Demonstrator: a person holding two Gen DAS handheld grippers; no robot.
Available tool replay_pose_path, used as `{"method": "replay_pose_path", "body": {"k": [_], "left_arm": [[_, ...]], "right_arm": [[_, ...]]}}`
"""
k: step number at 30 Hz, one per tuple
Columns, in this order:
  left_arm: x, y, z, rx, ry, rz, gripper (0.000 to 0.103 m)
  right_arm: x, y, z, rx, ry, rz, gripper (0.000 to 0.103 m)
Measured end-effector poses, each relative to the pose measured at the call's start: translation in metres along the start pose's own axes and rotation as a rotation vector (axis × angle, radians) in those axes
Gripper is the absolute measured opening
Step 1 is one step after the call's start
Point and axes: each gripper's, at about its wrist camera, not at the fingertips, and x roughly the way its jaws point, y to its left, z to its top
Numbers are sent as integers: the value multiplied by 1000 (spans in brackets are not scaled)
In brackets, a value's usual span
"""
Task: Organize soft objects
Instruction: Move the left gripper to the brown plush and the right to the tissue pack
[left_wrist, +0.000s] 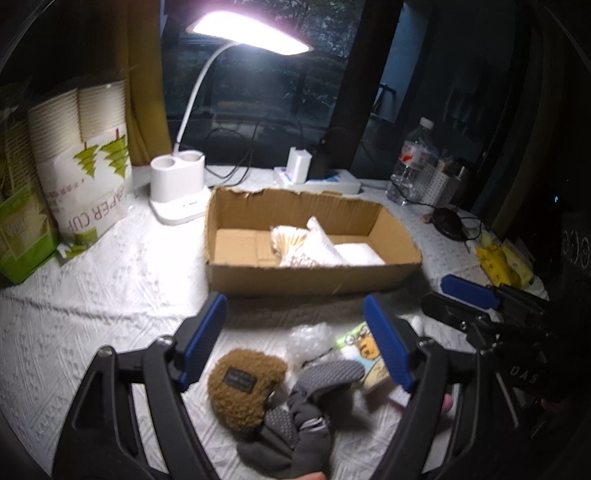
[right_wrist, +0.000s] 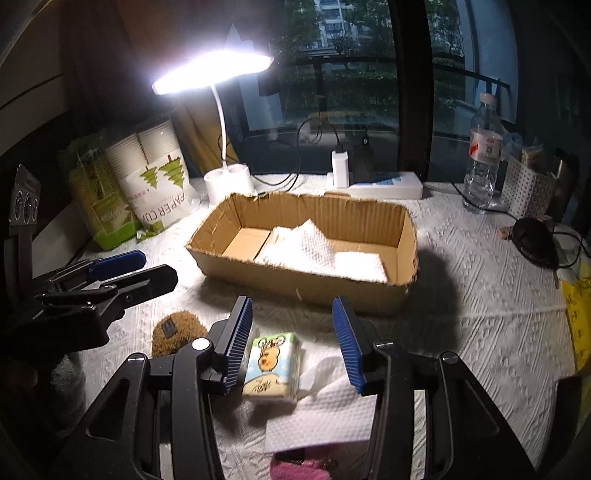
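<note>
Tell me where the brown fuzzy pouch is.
The brown fuzzy pouch lies on the white tablecloth in front of the cardboard box, left of the grey socks.

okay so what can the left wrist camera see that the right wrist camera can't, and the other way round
Only the left wrist view shows the grey socks and the bubble wrap, both on the table between the open left hand-held gripper.

Only the right wrist view shows the white paper towel under the right hand-held gripper, also open, and a pink fuzzy item at the bottom edge.

Both show the cardboard box, the brown fuzzy pouch, the tissue pack and the desk lamp.
</note>
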Motion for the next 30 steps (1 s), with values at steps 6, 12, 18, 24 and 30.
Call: {"method": "replay_pose_path", "body": {"k": [6, 12, 18, 24, 30], "left_arm": [[4, 9, -17, -17, 39, 6, 78], [8, 21, -31, -38, 70, 21, 78], [13, 34, -43, -62, 103, 34, 78], [24, 42, -50, -68, 139, 46, 78], [36, 42, -52, -47, 166, 58, 78]], "right_arm": [[10, 2, -15, 6, 39, -4, 48], [25, 7, -30, -4, 88, -9, 56], [38, 12, -39, -13, 123, -12, 56], [49, 18, -43, -30, 149, -25, 56], [58, 23, -44, -56, 167, -44, 56]]}}
